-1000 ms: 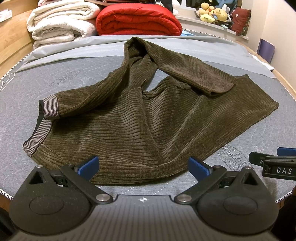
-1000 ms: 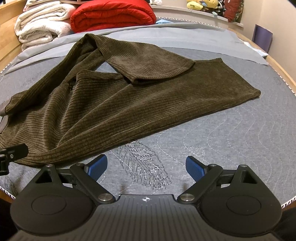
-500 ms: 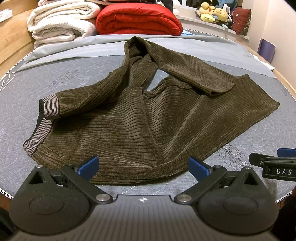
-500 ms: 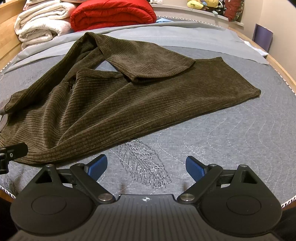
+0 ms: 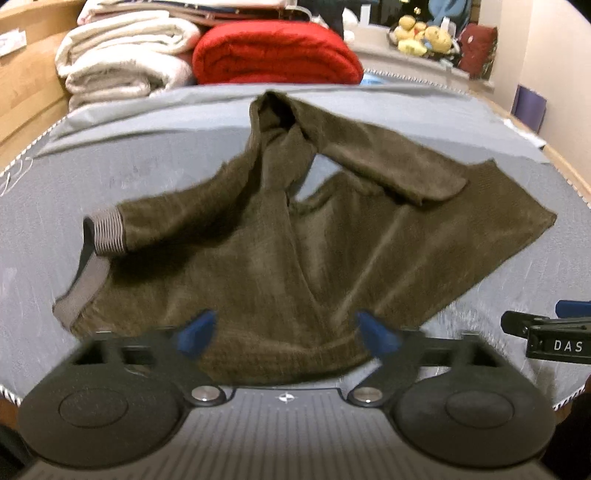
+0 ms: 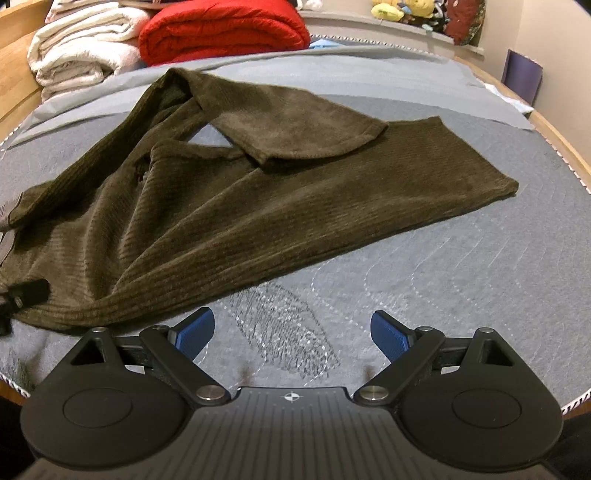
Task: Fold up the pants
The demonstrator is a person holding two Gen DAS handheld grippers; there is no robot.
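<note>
Olive-brown corduroy pants [image 5: 332,258] lie rumpled on the grey quilted mattress [image 6: 461,280]. The striped grey waistband [image 5: 107,232] is at the left, and one leg is folded back across the other [image 6: 295,125]. My left gripper [image 5: 286,334] hovers at the pants' near edge with its jaws closing. The fabric hem lies between the blue pads [image 5: 195,332], which stand apart from it. My right gripper [image 6: 291,332] is open over bare mattress just in front of the pants, with nothing between its fingers. One of its fingers [image 5: 517,325] shows at the right of the left wrist view.
Folded white blankets [image 5: 125,66] and a red duvet [image 5: 273,51] are stacked at the far end of the bed. Stuffed toys [image 5: 421,33] sit on a ledge behind. A wooden bed frame [image 6: 561,136] rims the mattress, and a purple panel [image 6: 522,77] leans at the right wall.
The left gripper's jaws have narrowed and it has edged forward over the pants' near hem; its view is now blurred. The right gripper has not moved.
</note>
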